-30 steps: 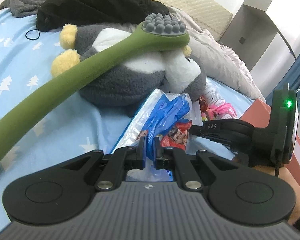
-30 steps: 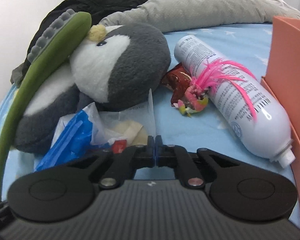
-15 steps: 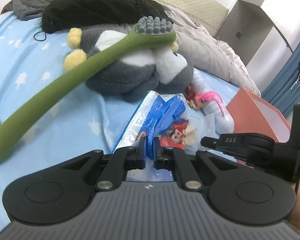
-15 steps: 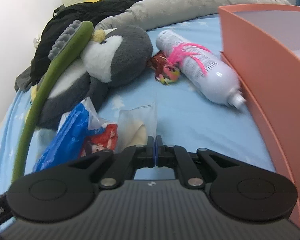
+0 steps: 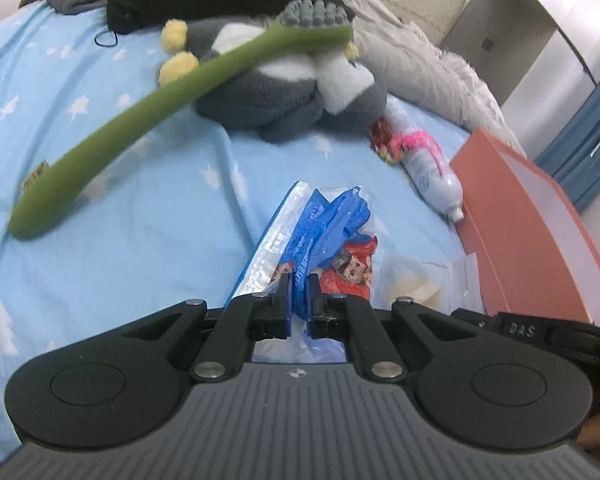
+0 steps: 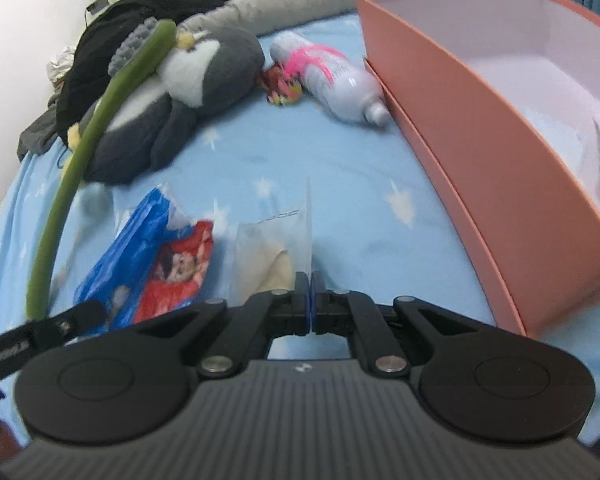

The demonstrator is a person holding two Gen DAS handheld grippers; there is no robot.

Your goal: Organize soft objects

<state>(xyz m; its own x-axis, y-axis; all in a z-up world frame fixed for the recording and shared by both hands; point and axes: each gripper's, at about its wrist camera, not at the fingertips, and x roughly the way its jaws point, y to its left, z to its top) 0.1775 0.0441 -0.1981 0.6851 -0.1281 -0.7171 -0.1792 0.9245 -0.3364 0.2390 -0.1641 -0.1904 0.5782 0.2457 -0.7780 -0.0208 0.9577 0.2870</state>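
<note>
Left gripper point(image 5: 299, 294) clamped on the blue plastic bag point(image 5: 320, 228); right gripper point(image 6: 311, 298) pinched on the edge of a clear pouch point(image 6: 274, 248). Both bags hanging just above the bed sheet point(image 5: 120, 208), near the orange box point(image 6: 480, 128) at three o'clock. Best carried level, grips firm, lifted clear of the box rim before letting go. At eleven o'clock: plush penguin point(image 6: 188, 92) under a green massage stick point(image 5: 148, 108); at one o'clock, a white spray can point(image 6: 340, 80) touching the box wall, possibly in the way.
</note>
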